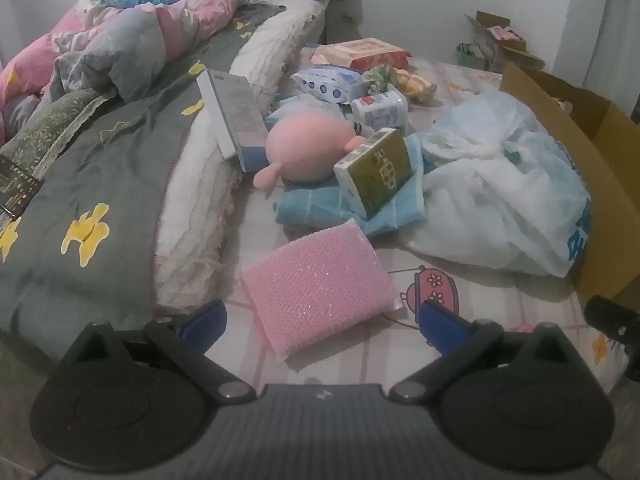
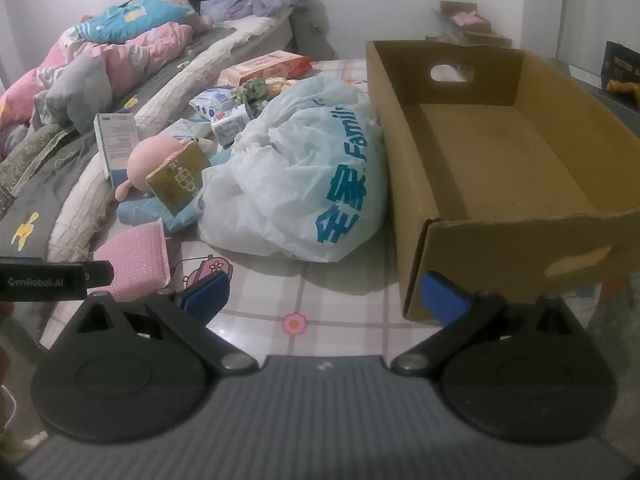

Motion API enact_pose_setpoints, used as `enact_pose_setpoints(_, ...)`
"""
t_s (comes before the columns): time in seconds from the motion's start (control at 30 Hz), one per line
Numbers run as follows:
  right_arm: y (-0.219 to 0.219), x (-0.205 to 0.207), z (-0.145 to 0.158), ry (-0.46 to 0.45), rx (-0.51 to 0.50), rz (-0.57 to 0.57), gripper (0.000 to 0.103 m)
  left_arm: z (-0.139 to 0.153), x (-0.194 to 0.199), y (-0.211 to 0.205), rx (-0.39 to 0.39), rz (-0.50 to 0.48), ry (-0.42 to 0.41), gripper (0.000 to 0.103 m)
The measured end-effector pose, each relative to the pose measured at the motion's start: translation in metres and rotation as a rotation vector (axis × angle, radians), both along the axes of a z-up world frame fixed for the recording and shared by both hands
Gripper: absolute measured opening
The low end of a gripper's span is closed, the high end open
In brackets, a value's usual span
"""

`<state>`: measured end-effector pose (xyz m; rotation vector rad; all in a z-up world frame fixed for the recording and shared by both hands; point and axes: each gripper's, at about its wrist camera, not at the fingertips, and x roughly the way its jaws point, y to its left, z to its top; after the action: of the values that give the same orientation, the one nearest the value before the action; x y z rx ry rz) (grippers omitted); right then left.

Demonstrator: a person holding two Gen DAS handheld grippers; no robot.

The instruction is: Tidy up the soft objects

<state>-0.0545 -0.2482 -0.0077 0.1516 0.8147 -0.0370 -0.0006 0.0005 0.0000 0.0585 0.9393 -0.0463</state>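
A pink bubble-wrap pouch [image 1: 320,284] lies on the checked sheet just ahead of my left gripper [image 1: 324,322], which is open and empty. Behind the pouch, a pink plush toy [image 1: 308,148] and a green tissue pack [image 1: 376,170] rest on a folded blue towel [image 1: 320,208]. A white plastic bag [image 2: 304,176] with blue print sits left of an empty cardboard box [image 2: 500,152]. My right gripper [image 2: 326,300] is open and empty over the sheet, near the box's front corner. The pouch [image 2: 136,256] also shows at the left of the right wrist view.
A rumpled grey quilt [image 1: 100,168] with yellow flowers and a pink duvet [image 1: 132,36] fill the left side. A white-blue carton [image 1: 234,112], wet-wipe packs [image 1: 332,84] and a red pack [image 1: 360,54] lie behind the toy. The left gripper's body [image 2: 48,280] shows at the left edge.
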Motion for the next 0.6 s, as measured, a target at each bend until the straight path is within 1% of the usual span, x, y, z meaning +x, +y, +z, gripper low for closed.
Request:
enact_pose_setpoints(0.07, 0.0, 0.0, 0.0, 0.0, -0.001, 0.0, 0.102, 0.0, -0.001, 0.001, 0.003, -0.011, -0.001, 0.102)
enact_pose_setpoints(0.17, 0.0, -0.001, 0.0, -0.001, -0.004, 0.001, 0.102, -0.012, -0.004, 0.004, 0.017, -0.027, -0.006, 0.102)
enact_pose_setpoints(0.27, -0.001, -0.001, 0.001, -0.002, -0.007, 0.001, 0.102, -0.008, -0.009, 0.0, 0.037, -0.031, 0.003, 0.102)
enact_pose_setpoints(0.37, -0.001, -0.002, 0.001, -0.001, -0.005, -0.003, 0.102, -0.006, -0.004, -0.008, 0.054, -0.047, 0.026, 0.102)
enact_pose_setpoints(0.6, -0.002, 0.0, 0.001, 0.002, -0.008, -0.003, 0.102, -0.007, -0.005, -0.009, 0.052, -0.052, 0.039, 0.102)
